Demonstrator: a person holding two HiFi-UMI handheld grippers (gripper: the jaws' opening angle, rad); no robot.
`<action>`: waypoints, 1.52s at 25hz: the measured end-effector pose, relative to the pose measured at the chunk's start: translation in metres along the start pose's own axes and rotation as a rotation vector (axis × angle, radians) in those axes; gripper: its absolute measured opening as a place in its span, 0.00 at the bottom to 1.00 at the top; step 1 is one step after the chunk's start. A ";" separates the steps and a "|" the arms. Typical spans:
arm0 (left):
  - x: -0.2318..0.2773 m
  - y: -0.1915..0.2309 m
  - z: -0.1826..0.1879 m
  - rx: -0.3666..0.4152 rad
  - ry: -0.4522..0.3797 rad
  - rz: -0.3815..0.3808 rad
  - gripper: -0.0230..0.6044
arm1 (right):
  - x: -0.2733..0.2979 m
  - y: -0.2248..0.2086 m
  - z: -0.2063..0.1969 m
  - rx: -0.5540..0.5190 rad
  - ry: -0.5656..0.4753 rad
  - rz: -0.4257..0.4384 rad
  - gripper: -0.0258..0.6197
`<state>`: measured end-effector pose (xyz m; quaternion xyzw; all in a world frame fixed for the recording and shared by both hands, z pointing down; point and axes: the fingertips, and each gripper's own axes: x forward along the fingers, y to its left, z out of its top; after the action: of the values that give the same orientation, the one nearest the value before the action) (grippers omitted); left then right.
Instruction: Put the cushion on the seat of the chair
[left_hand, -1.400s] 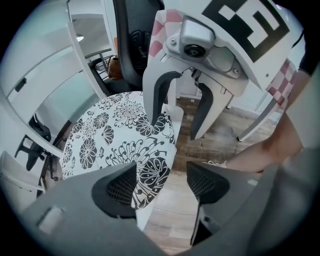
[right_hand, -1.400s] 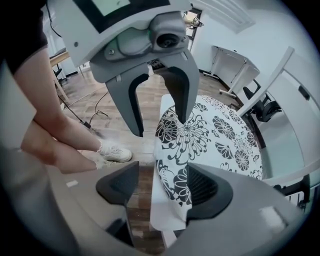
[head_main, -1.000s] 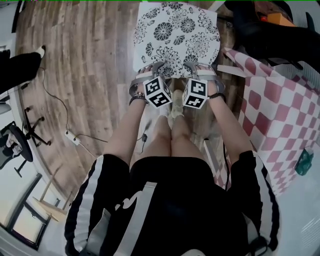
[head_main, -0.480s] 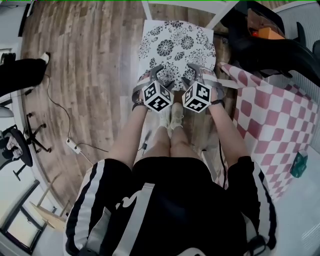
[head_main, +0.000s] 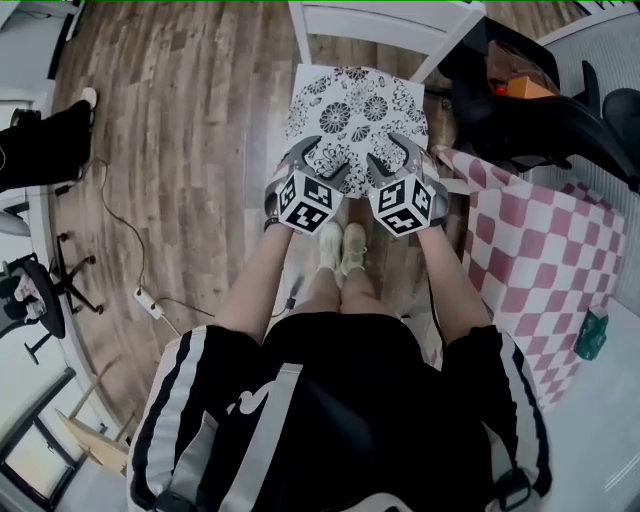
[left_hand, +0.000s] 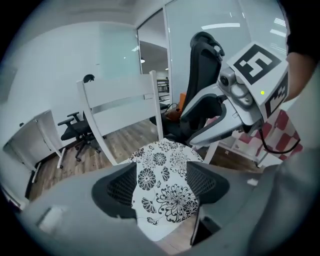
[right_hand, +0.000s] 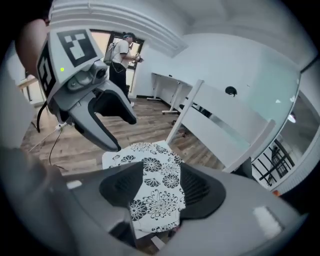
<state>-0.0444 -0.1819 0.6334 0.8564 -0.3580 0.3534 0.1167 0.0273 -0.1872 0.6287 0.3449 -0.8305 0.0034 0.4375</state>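
risk: cushion (head_main: 355, 105) loose on chair (head_main: 385, 20), a snag could drag it off; left tongs (head_main: 318, 160) spread, empty; right tongs (head_main: 392, 160) empty, jaws just narrowing

Bright, even indoor light, no hard shadows. Strip lights (left_hand: 220, 26) show as white streaks high in the left gripper view. Wood floor (head_main: 190, 130) carries a pale sheen in the head view. Both gripper views: strong fisheye, black vignetted corners, straight lines bowed. Bodies of left hand-held gripper (left_hand: 164, 174) and right hand-held gripper (right_hand: 161, 189) are soft, out of focus — cushion (left_hand: 167, 197) print stays sharp.
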 end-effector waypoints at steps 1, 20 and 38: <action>-0.005 0.002 0.005 -0.011 -0.017 0.007 0.54 | -0.006 -0.004 0.005 0.028 -0.015 -0.013 0.38; -0.097 0.029 0.124 -0.080 -0.325 0.129 0.53 | -0.111 -0.065 0.125 0.238 -0.380 -0.169 0.24; -0.170 0.024 0.198 -0.114 -0.539 0.173 0.50 | -0.189 -0.086 0.182 0.295 -0.610 -0.231 0.04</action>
<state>-0.0414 -0.1985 0.3716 0.8778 -0.4670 0.1010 0.0350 0.0167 -0.2013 0.3533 0.4810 -0.8690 -0.0291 0.1124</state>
